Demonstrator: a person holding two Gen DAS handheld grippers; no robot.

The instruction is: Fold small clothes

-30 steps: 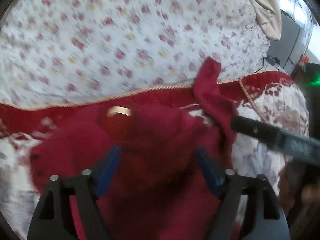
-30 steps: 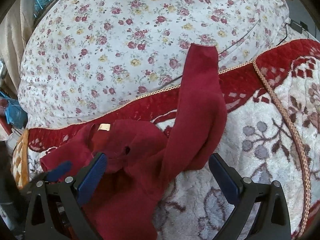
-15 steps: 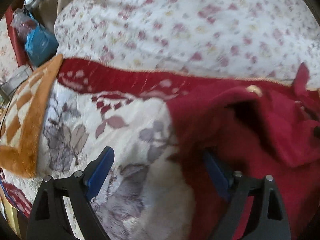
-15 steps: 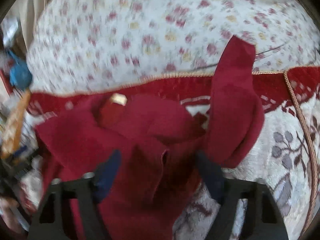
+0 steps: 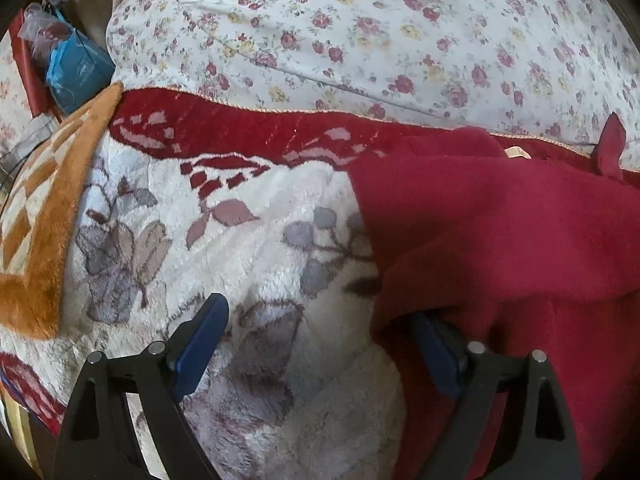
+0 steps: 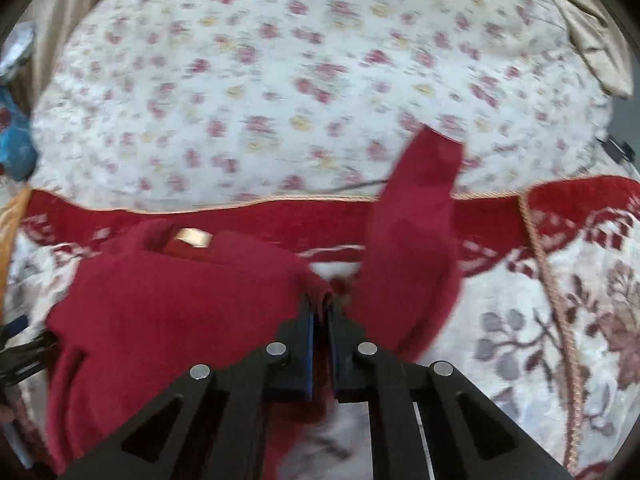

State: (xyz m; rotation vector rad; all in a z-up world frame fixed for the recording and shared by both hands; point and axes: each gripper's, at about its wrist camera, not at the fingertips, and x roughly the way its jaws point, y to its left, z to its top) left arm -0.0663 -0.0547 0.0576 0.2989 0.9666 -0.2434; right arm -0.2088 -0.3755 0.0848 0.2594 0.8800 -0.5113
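A small dark red sweater (image 5: 500, 240) lies crumpled on a plush floral blanket (image 5: 248, 248). It also shows in the right wrist view (image 6: 180, 296), with a tan neck label (image 6: 192, 237) and one sleeve (image 6: 416, 232) stretched toward the far side. My left gripper (image 5: 316, 340) is open at the sweater's left edge; the cloth drapes over its right finger (image 5: 436, 356). My right gripper (image 6: 319, 312) is shut on a fold of the sweater near its right side.
A white quilt with small roses (image 5: 400, 32) covers the far side. An orange checked blanket (image 5: 36, 216) lies at the left. A blue bag (image 5: 76, 68) sits at the far left, off the bed. A beige cloth (image 6: 592, 40) lies at the far right.
My right gripper has closed on the sweater's fold. My left gripper has swung left from over the sweater's middle to its left edge and stays open.
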